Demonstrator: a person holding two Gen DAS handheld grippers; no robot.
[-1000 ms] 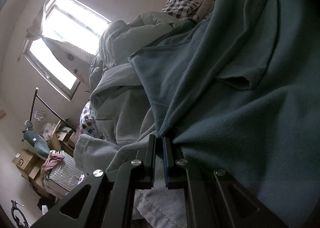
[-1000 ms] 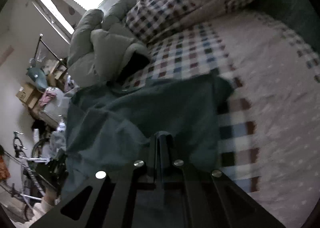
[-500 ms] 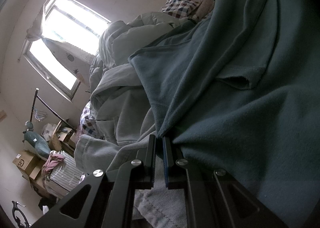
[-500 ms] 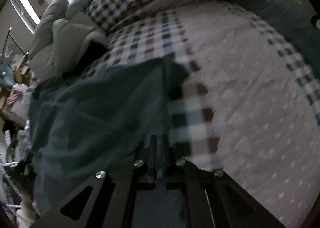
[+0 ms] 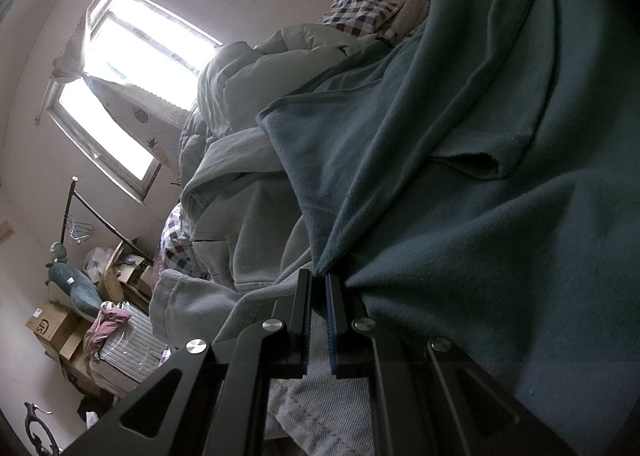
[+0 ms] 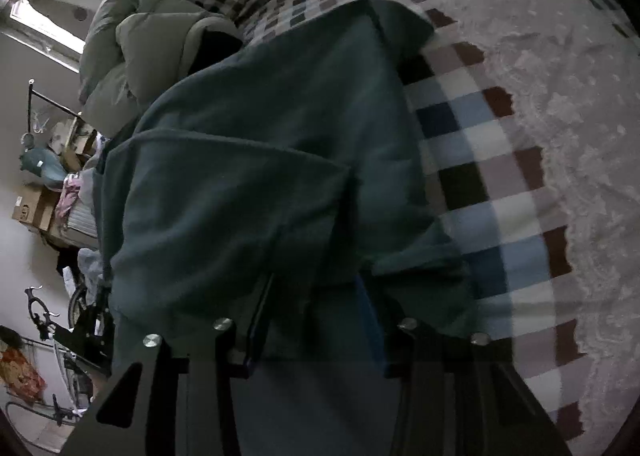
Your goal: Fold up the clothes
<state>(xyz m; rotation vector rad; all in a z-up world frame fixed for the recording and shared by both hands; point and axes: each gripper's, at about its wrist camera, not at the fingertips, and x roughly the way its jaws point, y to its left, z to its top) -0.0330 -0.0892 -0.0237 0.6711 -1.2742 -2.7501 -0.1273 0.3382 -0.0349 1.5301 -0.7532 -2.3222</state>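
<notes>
A dark teal shirt (image 5: 460,196) lies spread over the bed, one short sleeve showing on top. My left gripper (image 5: 319,276) is shut on a corner of its edge, and the cloth fans out to the right from the pinch. In the right wrist view the same teal shirt (image 6: 260,176) is folded over onto the checked bedspread (image 6: 480,160). My right gripper (image 6: 316,296) is low over it with its jaws opening. The blue-padded fingers (image 6: 370,320) stand apart, teal cloth lies slack between them, and the pads do not press on it.
A pale grey-green garment (image 5: 248,224) is heaped beside and under the shirt. A bunched pale duvet (image 6: 152,36) and checked pillows lie toward the window (image 5: 132,56). Cardboard boxes (image 5: 52,326), a clothes rail and a bicycle (image 6: 48,320) stand beyond the bed's left side.
My right gripper has sunk toward the bed with the shirt's far edge and its jaws have parted, letting the cloth go slack. The left gripper has kept still, shut on the corner.
</notes>
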